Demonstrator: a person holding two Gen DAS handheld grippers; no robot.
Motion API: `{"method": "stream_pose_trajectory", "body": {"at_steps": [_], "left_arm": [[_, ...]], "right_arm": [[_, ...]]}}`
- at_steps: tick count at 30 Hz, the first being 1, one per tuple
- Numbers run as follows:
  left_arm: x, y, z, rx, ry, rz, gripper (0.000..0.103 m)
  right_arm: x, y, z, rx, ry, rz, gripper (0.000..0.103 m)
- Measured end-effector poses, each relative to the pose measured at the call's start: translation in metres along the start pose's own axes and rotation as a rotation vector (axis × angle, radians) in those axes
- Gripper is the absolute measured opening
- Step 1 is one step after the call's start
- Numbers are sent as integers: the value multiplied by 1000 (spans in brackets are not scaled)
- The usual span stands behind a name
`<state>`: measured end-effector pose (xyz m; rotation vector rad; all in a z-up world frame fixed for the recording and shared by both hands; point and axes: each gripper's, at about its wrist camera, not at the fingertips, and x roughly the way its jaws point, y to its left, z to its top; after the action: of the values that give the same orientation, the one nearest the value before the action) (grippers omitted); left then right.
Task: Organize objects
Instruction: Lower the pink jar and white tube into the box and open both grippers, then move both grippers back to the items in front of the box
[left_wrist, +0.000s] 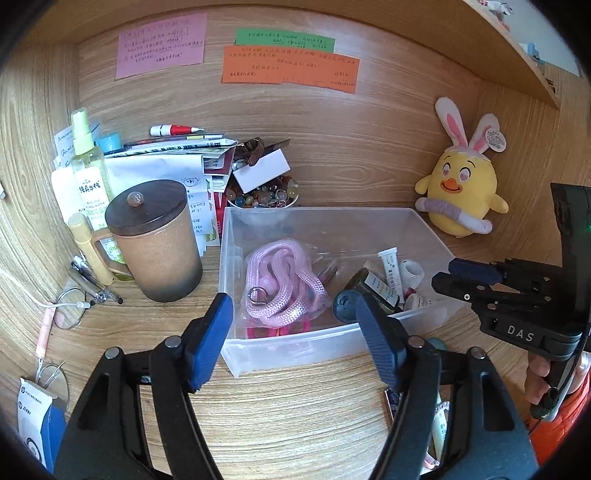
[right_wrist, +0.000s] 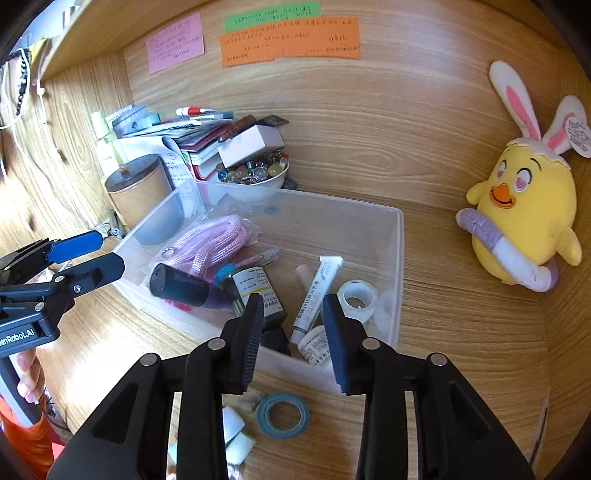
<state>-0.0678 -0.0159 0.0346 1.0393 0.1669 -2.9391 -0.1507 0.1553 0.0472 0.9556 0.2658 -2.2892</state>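
A clear plastic bin (left_wrist: 295, 345) (right_wrist: 397, 266) sits on the wooden desk. It holds a pink rope (left_wrist: 275, 284) (right_wrist: 210, 243) in a bag, a dark bottle (right_wrist: 181, 286), a dark jar (right_wrist: 258, 291), a white tube (left_wrist: 391, 271) (right_wrist: 317, 291) and a small tape roll (right_wrist: 356, 297). My left gripper (left_wrist: 295, 332) is open and empty above the bin's front wall. My right gripper (right_wrist: 293, 332) is open and empty over the bin's near right corner; it shows side-on in the left wrist view (left_wrist: 448, 273). A blue tape roll (right_wrist: 283, 415) and white pieces (right_wrist: 236, 432) lie on the desk in front of the bin.
A lidded brown mug (left_wrist: 159, 240), a spray bottle (left_wrist: 88, 166), stacked papers (left_wrist: 166, 162) and a bowl of beads (left_wrist: 264, 197) stand left and behind the bin. A yellow chick plush (left_wrist: 460, 192) (right_wrist: 528, 214) leans in the right corner. Glasses (left_wrist: 68, 308) and a cable lie left.
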Motion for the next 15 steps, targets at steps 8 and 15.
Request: {"method": "stream_pose_trajectory", "body": {"at_steps": [8, 15], "left_arm": [[-13, -18, -20, 17, 26, -47, 78], [3, -50, -51, 65, 142, -126, 59]], "right_arm": [[-25, -2, -31, 1, 0, -1, 39], [-7, -5, -62, -13, 88, -3, 46]]}}
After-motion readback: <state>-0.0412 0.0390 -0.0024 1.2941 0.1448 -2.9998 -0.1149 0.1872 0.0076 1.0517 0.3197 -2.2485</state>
